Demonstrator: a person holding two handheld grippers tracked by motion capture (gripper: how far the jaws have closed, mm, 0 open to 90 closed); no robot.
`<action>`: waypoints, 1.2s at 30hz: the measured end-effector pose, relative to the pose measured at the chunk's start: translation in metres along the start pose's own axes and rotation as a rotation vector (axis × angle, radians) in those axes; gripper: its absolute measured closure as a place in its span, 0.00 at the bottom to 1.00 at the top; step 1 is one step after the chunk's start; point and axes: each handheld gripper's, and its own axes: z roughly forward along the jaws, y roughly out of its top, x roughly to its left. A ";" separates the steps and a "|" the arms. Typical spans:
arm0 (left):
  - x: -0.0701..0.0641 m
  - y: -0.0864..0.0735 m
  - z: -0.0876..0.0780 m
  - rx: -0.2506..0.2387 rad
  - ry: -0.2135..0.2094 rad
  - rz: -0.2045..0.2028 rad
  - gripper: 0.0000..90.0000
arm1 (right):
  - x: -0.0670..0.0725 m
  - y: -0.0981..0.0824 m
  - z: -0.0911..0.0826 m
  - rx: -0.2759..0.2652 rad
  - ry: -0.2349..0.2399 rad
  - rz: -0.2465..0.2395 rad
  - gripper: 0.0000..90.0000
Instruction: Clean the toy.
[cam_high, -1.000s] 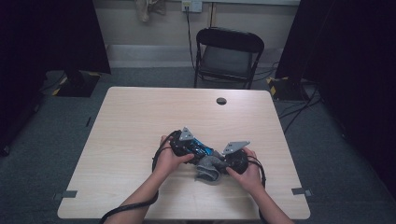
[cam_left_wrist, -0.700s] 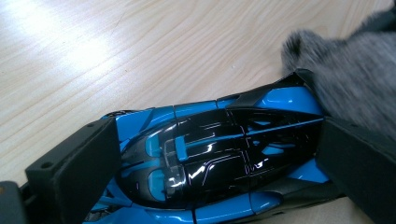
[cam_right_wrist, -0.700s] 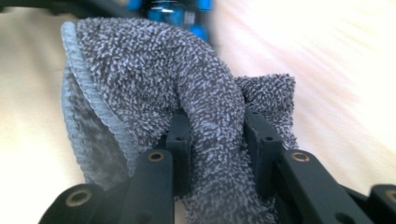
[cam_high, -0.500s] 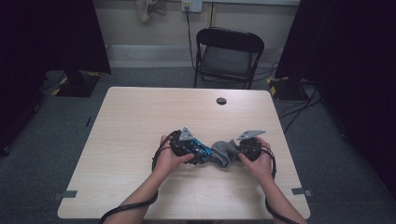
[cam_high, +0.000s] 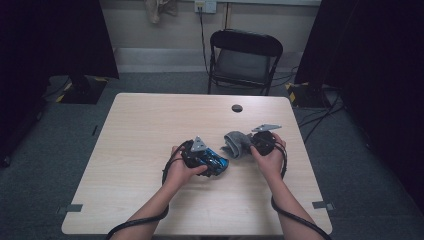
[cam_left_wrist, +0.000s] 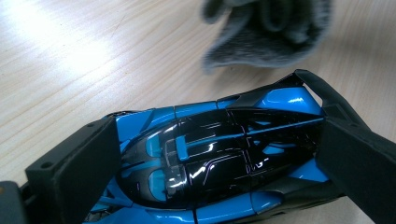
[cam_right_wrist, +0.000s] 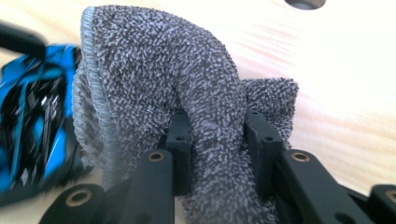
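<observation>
A blue and black toy car (cam_high: 216, 162) (cam_left_wrist: 219, 158) lies on the table in front of the person, and my left gripper (cam_high: 207, 159) (cam_left_wrist: 210, 161) is shut on it, one jaw at each end of its body. My right gripper (cam_high: 248, 141) (cam_right_wrist: 217, 140) is shut on a bunched grey terry cloth (cam_high: 236, 143) (cam_right_wrist: 177, 84), which stands apart from the car, up and to its right. In the right gripper view the cloth folds over both jaws, with the blurred car (cam_right_wrist: 32, 116) at the left behind it. The cloth (cam_left_wrist: 271, 30) hangs just beyond the car in the left gripper view.
The light wooden table (cam_high: 150, 130) has a round cable hole (cam_high: 237, 108) (cam_right_wrist: 306, 3) near its far edge. A black folding chair (cam_high: 243, 60) stands behind the table. Cables trail from both grippers off the near edge.
My right gripper has drawn the grey cloth off the car, to the right and slightly up. The left gripper and the car have stayed where they were.
</observation>
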 end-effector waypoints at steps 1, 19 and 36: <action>0.000 0.000 0.000 0.000 0.000 0.000 0.00 | 0.003 0.004 0.004 0.002 -0.008 0.000 0.75; 0.001 0.000 0.000 0.001 -0.004 -0.002 0.00 | 0.052 0.020 0.054 0.038 0.023 -0.007 0.73; 0.002 0.002 0.000 0.021 -0.021 0.000 0.00 | 0.047 -0.006 0.019 0.062 0.145 -0.098 0.74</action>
